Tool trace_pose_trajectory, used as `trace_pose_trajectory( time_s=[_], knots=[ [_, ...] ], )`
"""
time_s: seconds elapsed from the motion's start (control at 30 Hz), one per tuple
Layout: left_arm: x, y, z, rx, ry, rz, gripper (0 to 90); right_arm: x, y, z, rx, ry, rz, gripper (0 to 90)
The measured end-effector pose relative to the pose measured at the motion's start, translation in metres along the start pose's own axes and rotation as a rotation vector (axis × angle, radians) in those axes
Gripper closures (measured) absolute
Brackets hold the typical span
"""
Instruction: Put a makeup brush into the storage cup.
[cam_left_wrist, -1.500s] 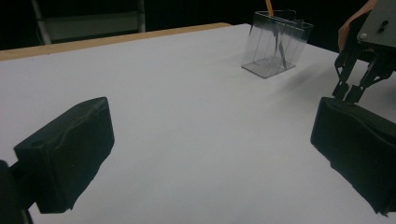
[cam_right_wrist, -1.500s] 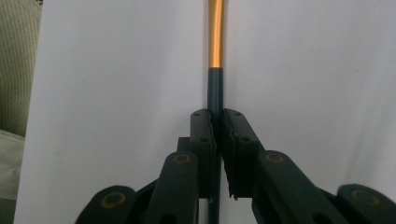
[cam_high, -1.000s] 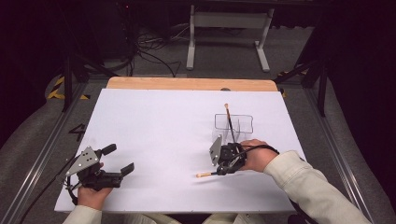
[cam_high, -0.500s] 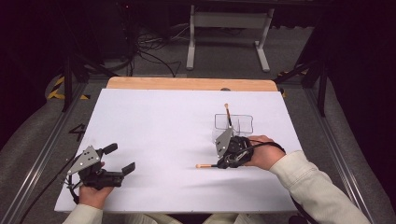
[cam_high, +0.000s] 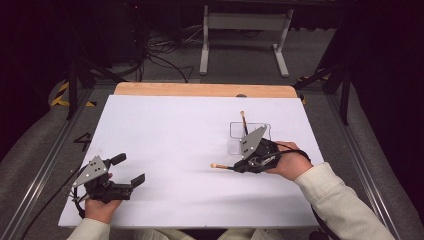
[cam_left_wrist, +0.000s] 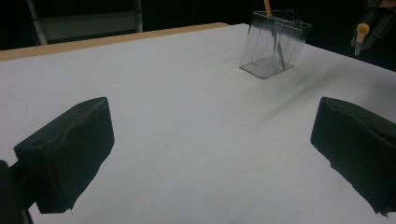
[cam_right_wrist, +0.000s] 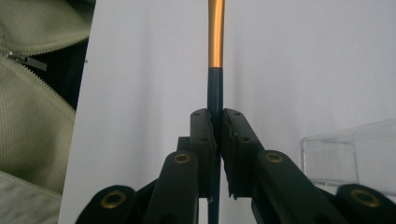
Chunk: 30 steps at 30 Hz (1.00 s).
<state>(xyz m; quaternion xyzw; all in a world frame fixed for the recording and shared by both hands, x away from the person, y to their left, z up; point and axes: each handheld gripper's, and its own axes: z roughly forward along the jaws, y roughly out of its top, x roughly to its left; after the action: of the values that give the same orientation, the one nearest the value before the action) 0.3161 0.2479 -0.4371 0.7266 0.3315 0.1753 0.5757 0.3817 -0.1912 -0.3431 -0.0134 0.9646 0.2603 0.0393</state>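
Observation:
My right gripper (cam_high: 239, 167) is shut on a thin stick (cam_high: 220, 166) with a dark grip, an orange-gold shaft and a pale rounded tip. It holds the stick roughly level above the white table, pointing left. In the right gripper view the pads (cam_right_wrist: 203, 140) clamp the stick's (cam_right_wrist: 215, 37) dark end. Just behind the gripper stands a clear plastic holder (cam_high: 235, 142) with a second similar stick (cam_high: 243, 120) leaning in it. My left gripper (cam_high: 127, 170) rests low at the near left, jaws wide open and empty (cam_left_wrist: 210, 154). Its view shows the holder (cam_left_wrist: 273, 44) and the held stick's tip (cam_left_wrist: 360, 32).
The white table (cam_high: 175, 130) has a wooden strip (cam_high: 200, 90) along its far edge. A pale sleeve (cam_high: 340, 200) comes in from the bottom right. Metal rails run along both sides, with cables and a stand on the floor beyond.
The right gripper has risen with the stick and drifted slightly toward the holder. The left gripper has stayed put.

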Motion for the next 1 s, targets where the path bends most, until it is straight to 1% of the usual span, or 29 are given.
trace_pose_trajectory(
  time_s=[0.27,0.4,0.43,0.5,0.7,0.8,0.93,1.0],
  knots=[
    [0.000,0.000,0.000,0.000,0.000,0.000,0.4,-0.001,-0.003,-0.010,-0.074,-0.022,0.023,83.2],
    [0.000,0.000,0.000,0.001,0.000,0.001,0.4,-0.001,-0.004,-0.015,-0.116,-0.042,0.032,83.1],
    [0.000,0.000,0.000,0.001,0.000,0.001,0.4,-0.001,-0.004,-0.015,-0.116,-0.042,0.032,83.1],
    [0.000,0.000,0.000,0.001,0.000,0.001,0.4,-0.002,-0.005,-0.018,-0.152,-0.052,0.044,83.2],
    [0.000,0.000,0.000,0.001,0.000,0.001,0.4,-0.003,-0.007,-0.025,-0.208,-0.083,0.074,83.1],
    [0.000,0.000,0.000,0.000,0.000,0.001,0.4,-0.003,-0.008,-0.028,-0.236,-0.095,0.081,83.2],
    [0.000,0.000,0.000,0.000,-0.001,0.001,0.4,-0.002,-0.010,-0.031,-0.280,-0.127,0.089,83.2],
    [0.000,0.000,0.000,-0.001,0.000,0.003,0.4,-0.003,-0.011,-0.033,-0.299,-0.133,0.099,83.1]
  ],
)
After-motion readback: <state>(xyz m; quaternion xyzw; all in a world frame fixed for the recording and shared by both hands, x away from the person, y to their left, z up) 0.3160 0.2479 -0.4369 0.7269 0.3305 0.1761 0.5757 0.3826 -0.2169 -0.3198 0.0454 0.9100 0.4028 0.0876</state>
